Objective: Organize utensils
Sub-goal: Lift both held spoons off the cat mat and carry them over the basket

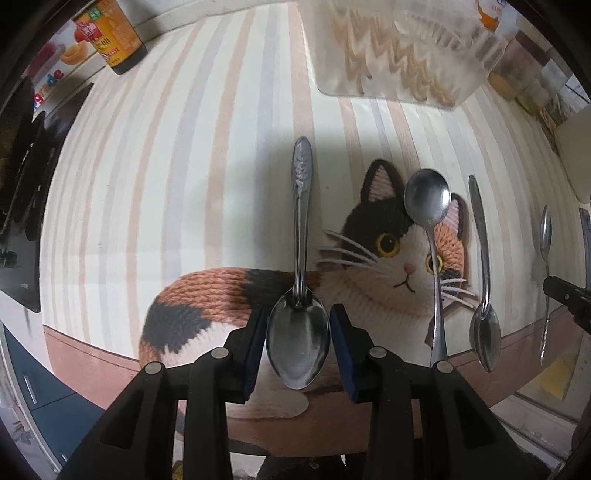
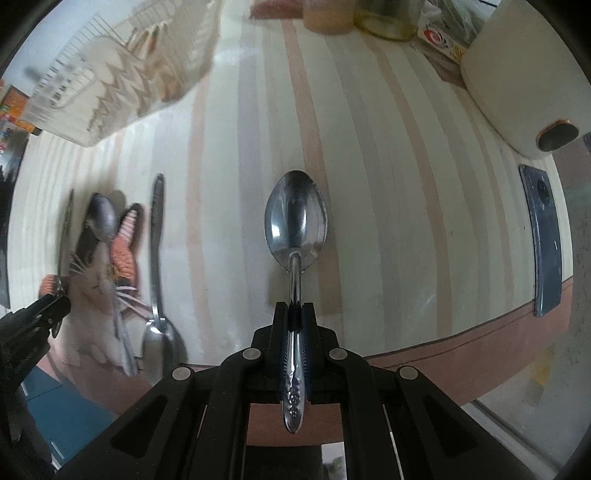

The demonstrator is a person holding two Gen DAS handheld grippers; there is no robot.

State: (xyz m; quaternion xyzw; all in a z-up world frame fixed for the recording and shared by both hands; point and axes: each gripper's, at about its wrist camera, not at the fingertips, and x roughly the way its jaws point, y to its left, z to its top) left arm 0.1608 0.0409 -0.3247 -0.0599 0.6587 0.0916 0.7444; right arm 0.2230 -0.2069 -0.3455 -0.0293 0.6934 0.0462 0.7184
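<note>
One orange-label bottle (image 1: 110, 35), writing blurred, unreadable.

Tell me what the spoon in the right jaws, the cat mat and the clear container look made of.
Spoon: polished metal, likely stainless steel; mirror reflections, embossed handle.
Cat mat: smooth printed sheet imitating knitted yarn, probably vinyl; faint glare.
Clear container: transparent plastic, apparently; ribbed see-through walls.

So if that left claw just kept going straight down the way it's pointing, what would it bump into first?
Most likely the big spoon: its bowl sits right between the left claw fingers. Whether they already touch it is unclear. Right beneath lies the cat-print table cover.
</note>
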